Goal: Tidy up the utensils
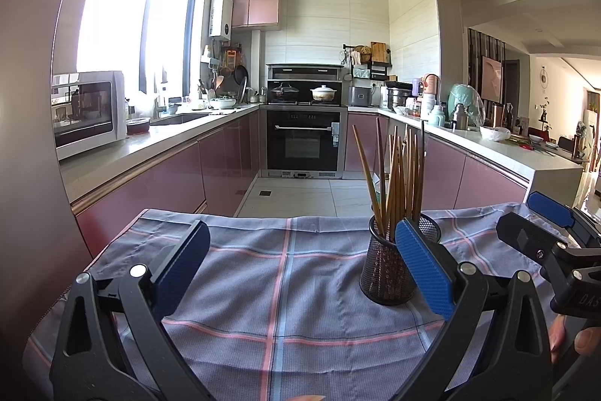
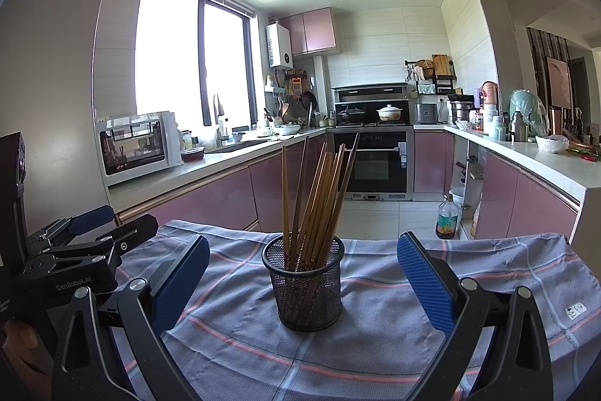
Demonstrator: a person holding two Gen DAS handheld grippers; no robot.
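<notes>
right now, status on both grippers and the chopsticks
Left gripper open, empty. Right gripper open, empty, lined up on mesh holder. Chopsticks upright in holder on checked cloth. Nothing in the way.

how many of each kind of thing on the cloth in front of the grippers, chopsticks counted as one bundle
mesh holder: 1
chopstick bundle, standing in the holder: 1
checked cloth underneath: 1
open grippers, left gripper and right gripper: 2
Total: 5

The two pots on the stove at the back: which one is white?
The right-hand pot is the white one, a pale lidded casserole. The pot to its left is dark with a see-through lid. Both sit above the oven.
</notes>
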